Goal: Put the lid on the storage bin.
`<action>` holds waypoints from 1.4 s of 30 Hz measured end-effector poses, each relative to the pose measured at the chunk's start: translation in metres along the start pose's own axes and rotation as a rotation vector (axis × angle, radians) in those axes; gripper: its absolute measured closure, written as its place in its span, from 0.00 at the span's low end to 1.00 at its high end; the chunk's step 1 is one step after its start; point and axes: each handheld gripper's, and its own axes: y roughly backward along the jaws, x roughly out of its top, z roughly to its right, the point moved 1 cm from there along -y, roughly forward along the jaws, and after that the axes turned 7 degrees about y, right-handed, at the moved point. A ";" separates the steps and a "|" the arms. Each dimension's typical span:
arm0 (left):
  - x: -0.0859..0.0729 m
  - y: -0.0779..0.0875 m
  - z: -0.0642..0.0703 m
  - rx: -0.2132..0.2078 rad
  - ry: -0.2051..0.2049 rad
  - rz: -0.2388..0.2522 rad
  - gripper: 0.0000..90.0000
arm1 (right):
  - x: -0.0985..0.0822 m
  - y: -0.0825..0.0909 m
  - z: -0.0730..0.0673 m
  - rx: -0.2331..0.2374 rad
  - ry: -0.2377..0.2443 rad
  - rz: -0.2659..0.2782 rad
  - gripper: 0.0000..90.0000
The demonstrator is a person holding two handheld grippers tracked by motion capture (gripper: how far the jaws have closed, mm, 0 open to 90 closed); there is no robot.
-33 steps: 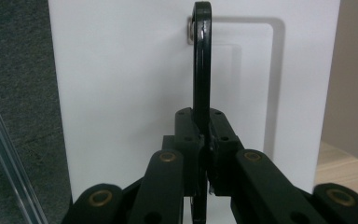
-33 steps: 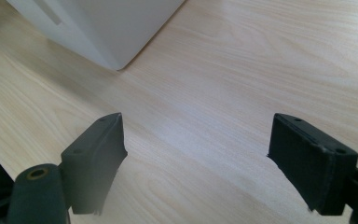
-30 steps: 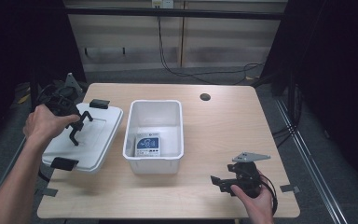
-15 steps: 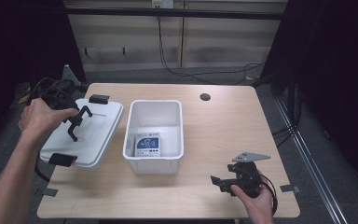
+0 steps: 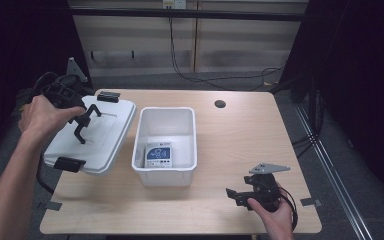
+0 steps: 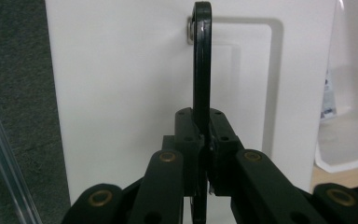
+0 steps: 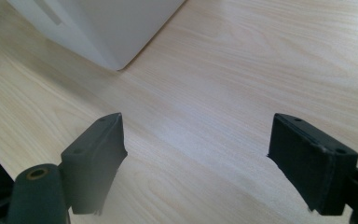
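Left tool [image 5: 82, 123]: clamped shut on the thin black handle [image 6: 202, 60] of the white rectangular plastic lid [image 5: 92, 135]; in the left gripper view the handle's lower end is hidden between the pads.
Lid: tilted, over the left part of the light wooden counter [image 5: 240, 135], just beside the open white plastic bin [image 5: 166, 137]; its underside cannot be seen, and whether its low edge touches the counter cannot be told.
Black latches [image 5: 70, 164]: one at each short end of the lid.
Bin contents: a white box with a blue label [image 5: 158, 156], print too small to read, partly cut off by the bin's wall.
Right tool [image 5: 237, 196]: jaws spread wide with nothing between them, low over the bare counter near the bin's corner; the hand covers its rear.
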 end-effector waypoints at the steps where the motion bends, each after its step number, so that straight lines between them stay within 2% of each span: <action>1: 0.001 0.000 0.004 0.000 -0.005 0.000 0.94 | 0.000 0.000 0.000 -0.001 0.000 0.000 0.20; 7: 0.005 0.004 0.023 -0.007 -0.026 0.005 0.94 | 0.000 0.000 0.000 0.001 0.001 -0.001 0.20; 10: 0.007 0.006 0.032 0.004 -0.059 -0.009 0.94 | 0.000 0.000 0.000 -0.002 0.001 -0.001 0.20; 13: 0.008 0.006 0.039 -0.005 -0.058 -0.012 0.94 | 0.000 0.000 0.000 -0.005 0.003 -0.002 0.20; 18: 0.010 0.005 0.047 -0.013 -0.044 -0.018 0.94 | 0.000 0.000 0.000 -0.006 0.002 -0.003 0.20; 19: 0.011 0.004 0.049 -0.013 -0.028 -0.015 0.94 | 0.000 0.000 0.000 -0.006 0.005 -0.002 0.20; 24: 0.011 0.001 0.061 -0.050 -0.004 0.002 0.94 | 0.000 0.000 0.000 -0.007 0.005 -0.001 0.20; 32: 0.014 0.001 0.080 -0.025 0.013 -0.002 0.94 | 0.000 0.000 0.000 -0.005 0.007 -0.002 0.20; 34: 0.015 0.000 0.084 -0.033 0.017 -0.003 0.94 | 0.000 -0.001 0.000 -0.003 0.014 -0.003 0.20; 36: 0.016 -0.001 0.086 -0.045 0.038 -0.001 0.94 | 0.000 0.000 -0.001 -0.003 0.011 -0.009 0.20; 40: 0.018 -0.005 0.090 -0.033 0.064 -0.006 0.94 | 0.000 0.000 -0.001 -0.001 0.014 -0.007 0.20; 41: 0.018 -0.006 0.091 -0.031 0.071 0.005 0.94 | 0.000 0.000 -0.002 -0.001 0.011 -0.008 0.20; 42: 0.018 -0.007 0.092 -0.028 0.071 -0.007 0.94 | 0.000 0.000 -0.001 0.000 0.013 -0.007 0.20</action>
